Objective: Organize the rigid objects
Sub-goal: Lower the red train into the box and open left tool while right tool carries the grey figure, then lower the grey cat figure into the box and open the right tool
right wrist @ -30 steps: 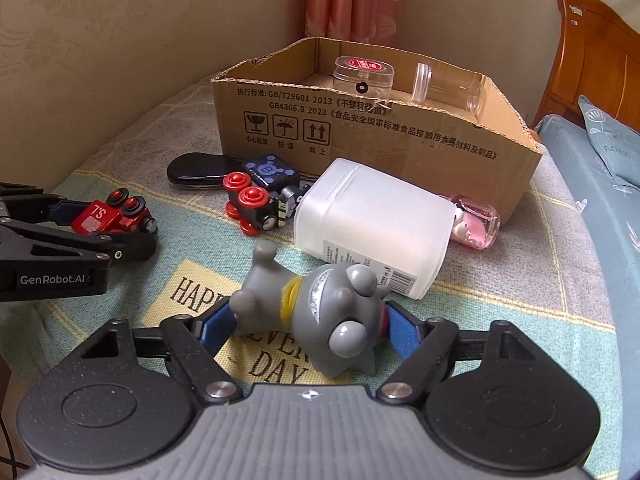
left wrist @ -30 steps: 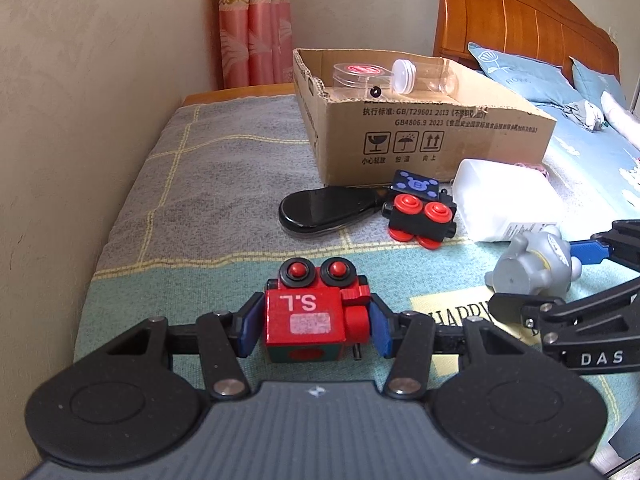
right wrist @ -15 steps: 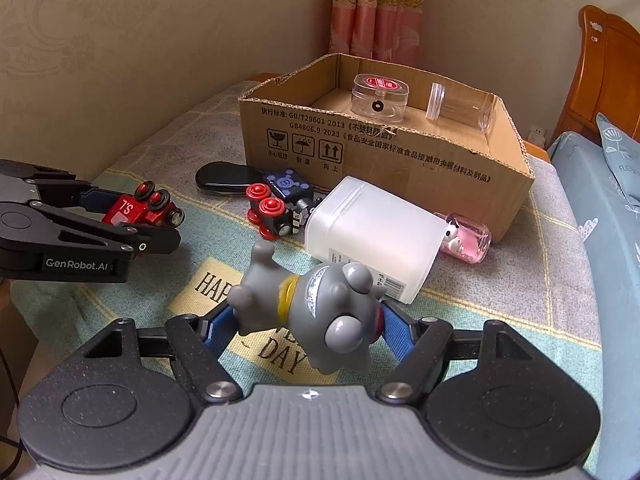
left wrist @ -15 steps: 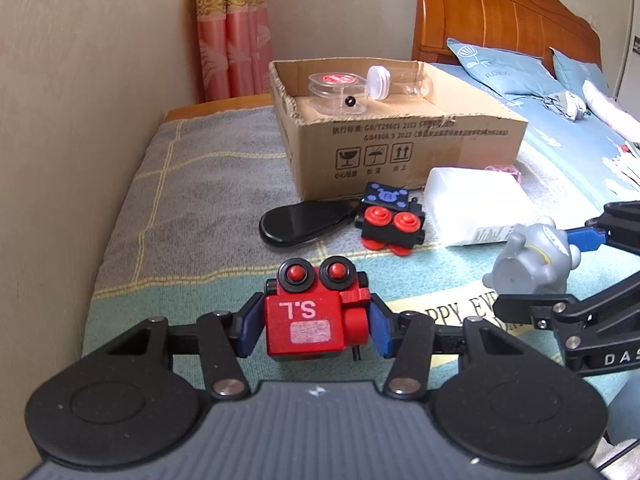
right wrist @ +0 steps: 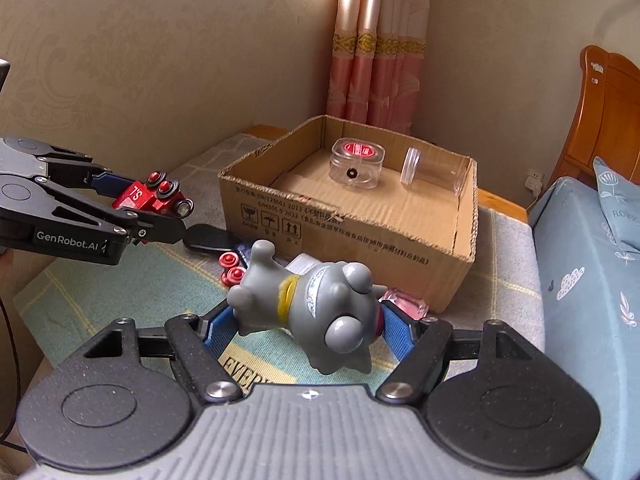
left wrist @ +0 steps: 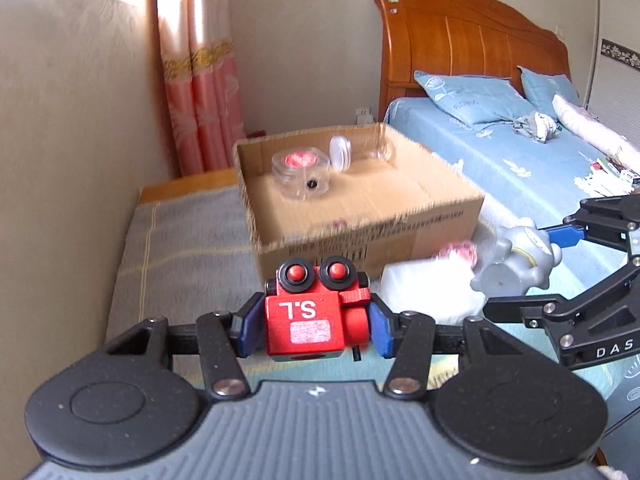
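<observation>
Both views sit on a hand-held gripper and look forward and downward along its two fingers, so each camera's own black body fills the lower part of its picture, very near.

The left wrist view faces the cardboard box (left wrist: 360, 216) from its front left, with the bed's wooden headboard (left wrist: 472, 44) behind; this frame is somewhat blurred, probably from motion.

The right wrist view faces the same cardboard box (right wrist: 348, 216) from its front right, toward the curtain (right wrist: 376, 40) in the corner.

Both share the box and the curtain, and each catches the other hand-held gripper at its picture's edge.
</observation>
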Demonstrator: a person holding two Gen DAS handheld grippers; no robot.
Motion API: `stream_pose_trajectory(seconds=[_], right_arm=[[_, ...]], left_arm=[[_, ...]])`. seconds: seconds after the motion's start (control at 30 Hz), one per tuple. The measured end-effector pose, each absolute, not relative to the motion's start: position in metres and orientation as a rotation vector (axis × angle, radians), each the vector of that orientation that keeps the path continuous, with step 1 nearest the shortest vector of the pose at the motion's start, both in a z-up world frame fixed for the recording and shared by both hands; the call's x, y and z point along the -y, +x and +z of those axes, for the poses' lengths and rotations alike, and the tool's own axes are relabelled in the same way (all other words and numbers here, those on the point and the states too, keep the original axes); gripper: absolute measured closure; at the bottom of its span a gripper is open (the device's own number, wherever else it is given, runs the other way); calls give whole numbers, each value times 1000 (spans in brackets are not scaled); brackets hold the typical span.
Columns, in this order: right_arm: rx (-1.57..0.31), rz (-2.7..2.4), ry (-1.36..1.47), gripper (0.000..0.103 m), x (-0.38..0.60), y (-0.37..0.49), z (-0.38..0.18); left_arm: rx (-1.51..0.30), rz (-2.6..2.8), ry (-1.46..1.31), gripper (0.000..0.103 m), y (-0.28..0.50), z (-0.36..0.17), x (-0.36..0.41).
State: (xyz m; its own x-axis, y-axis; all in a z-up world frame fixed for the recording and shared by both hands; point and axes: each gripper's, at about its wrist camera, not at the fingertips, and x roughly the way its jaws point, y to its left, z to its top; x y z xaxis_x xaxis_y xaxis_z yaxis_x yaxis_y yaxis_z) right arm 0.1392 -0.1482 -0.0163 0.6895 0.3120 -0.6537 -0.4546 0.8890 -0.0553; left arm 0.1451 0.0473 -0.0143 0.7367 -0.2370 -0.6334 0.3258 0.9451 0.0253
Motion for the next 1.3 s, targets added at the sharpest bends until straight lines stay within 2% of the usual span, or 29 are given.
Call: stream_pose_trajectory(seconds=[0.23,0.57,0.6,0.7,0.87,1.0,1.3], right_arm=[[-635,420,-215,24,164,162,5],[-622,388,-216,24,177,194,17],[-621,386,-218,24,178,196,18],[-621,384,-226,24,178,203,18],[-633,383,-224,24,181,213,16],[-653,380,-215,24,182,222,13],[-691,369,-210,24,176,254,12]], left_arm=[[-629,-334,182,50,189,11,-28],[-643,-281,183,50,267,7,-13],[-629,-275,175,48,273,5,-13],[-602,-217,152,12,281,1,-16],[-614,-228,110,10,273,-1,-25],[-612,-225,118,3,253,-3,-29],[-652,-151,146,2,208,-16,-40]])
